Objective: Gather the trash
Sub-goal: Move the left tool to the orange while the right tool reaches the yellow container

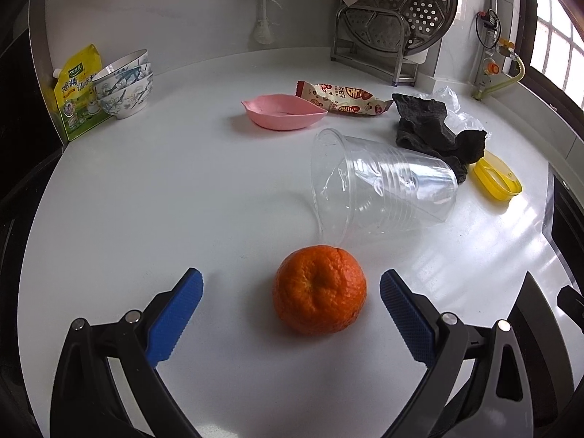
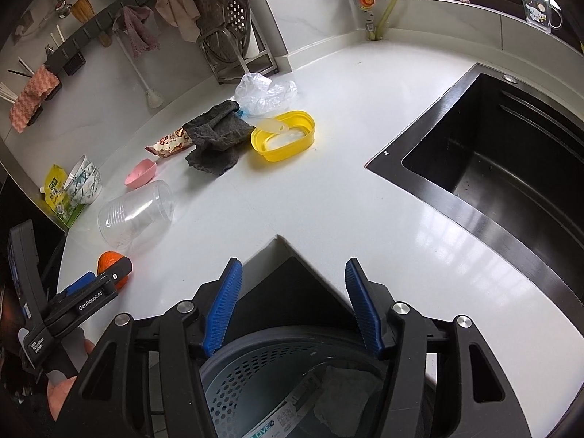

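White kitchen countertop [image 1: 182, 200] fills both views, with a black sink [image 2: 492, 168] set into it on the right. At its near edge the left gripper [image 1: 292, 286] stands wide open, its blue pads [image 1: 175, 323] on either side of an orange mandarin [image 1: 319, 289] that sits on the counter between them, neither pad touching it. Just beyond the fruit a stack of clear plastic cups [image 1: 383, 182] lies on its side. Behind it are a dark grey cloth [image 1: 434, 127], a yellow oval lid [image 1: 496, 179], crumpled clear plastic [image 1: 456, 109], a red-and-white snack wrapper [image 1: 345, 98] and a pink leaf-shaped dish [image 1: 283, 111]. Stacked floral bowls [image 1: 126, 84] and a yellow seasoning pouch [image 1: 75, 91] stand at the far left. The right gripper [image 2: 294, 306] hangs open and empty above a grey perforated trash bin [image 2: 255, 376] below the counter's notch, which holds paper scraps
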A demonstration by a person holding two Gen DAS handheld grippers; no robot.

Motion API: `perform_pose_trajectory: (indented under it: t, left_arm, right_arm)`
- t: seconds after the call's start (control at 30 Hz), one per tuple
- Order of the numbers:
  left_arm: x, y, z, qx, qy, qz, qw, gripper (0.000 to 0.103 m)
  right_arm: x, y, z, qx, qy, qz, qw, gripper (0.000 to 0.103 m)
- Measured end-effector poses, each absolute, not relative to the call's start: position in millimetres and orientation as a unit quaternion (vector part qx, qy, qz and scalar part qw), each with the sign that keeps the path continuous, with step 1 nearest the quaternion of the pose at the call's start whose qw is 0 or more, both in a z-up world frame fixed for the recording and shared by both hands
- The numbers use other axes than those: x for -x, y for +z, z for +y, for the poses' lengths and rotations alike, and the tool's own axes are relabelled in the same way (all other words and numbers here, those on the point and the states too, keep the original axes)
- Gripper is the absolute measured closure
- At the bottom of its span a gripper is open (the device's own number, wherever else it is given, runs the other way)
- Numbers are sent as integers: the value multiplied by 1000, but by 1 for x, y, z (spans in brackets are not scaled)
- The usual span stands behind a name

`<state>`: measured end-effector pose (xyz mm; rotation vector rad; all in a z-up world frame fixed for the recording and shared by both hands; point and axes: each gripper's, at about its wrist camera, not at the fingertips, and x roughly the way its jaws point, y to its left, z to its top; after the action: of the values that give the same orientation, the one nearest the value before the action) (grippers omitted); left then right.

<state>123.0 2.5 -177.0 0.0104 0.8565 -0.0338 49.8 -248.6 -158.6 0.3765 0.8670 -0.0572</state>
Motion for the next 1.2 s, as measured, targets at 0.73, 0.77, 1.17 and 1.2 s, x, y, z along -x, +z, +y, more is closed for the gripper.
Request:
perform_pose_trajectory:
  t: [0.73,0.77,1.17,1.2]
  left_arm:
    - [-127,-179,-1,-8,-40,416,909,30]
    - [-127,-179,-2,-11,-41,416,908,30]
    - [-127,-180,0,-8,-45,417,908,28]
    - [-127,-180,0,-8,-44,417,908,28]
  right_arm:
    - [-147,-148,-262,-121,-25,412,903,25]
    - [-152,-149,-261,-119,-21,412,903,25]
    - [-207,-164,-246,-71,-16,443,894,24]
    - [-210,-166,-245,-65,-21,445,893,24]
